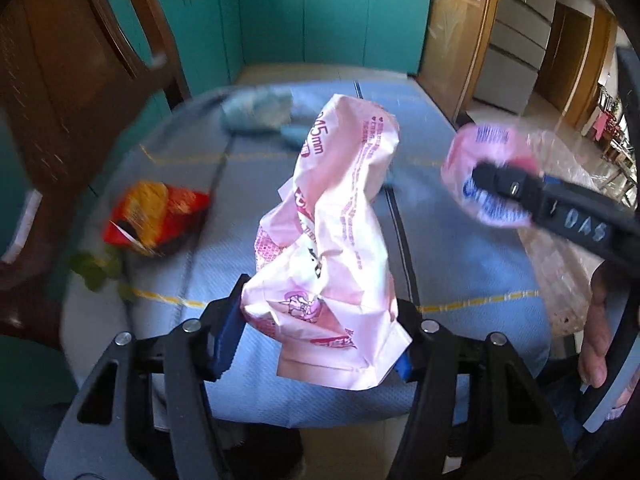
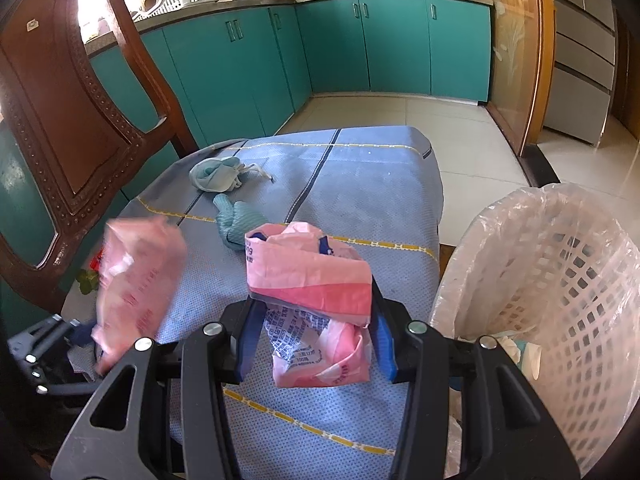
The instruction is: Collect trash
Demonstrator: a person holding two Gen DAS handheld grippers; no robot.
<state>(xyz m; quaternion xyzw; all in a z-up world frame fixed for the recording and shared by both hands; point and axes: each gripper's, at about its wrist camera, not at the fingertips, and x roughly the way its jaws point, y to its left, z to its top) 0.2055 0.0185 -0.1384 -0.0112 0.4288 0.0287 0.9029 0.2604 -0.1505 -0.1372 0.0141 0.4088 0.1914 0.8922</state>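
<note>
Bin (image 2: pixel 560 280), white mesh with plastic liner, sits just right of the right gripper (image 2: pixel 316 344). Left gripper (image 1: pixel 320 332) is clamped on the long pale-pink wrapper (image 1: pixel 332 216), held above the blue cloth (image 1: pixel 460 248). Right gripper pinches the smaller pink packet (image 2: pixel 308 276), crumpled. Both look like thin film: light, floppy, likely slick. Grip on bunched folds, not a single edge. Red snack bag (image 1: pixel 156 216) lies ahead-left of the left gripper.

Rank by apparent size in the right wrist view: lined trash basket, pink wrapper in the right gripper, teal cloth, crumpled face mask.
1. Lined trash basket, clearly largest.
2. Pink wrapper in the right gripper; close to the camera, so its look is inflated.
3-4. Teal cloth and crumpled face mask look alike; not ranked.
</note>
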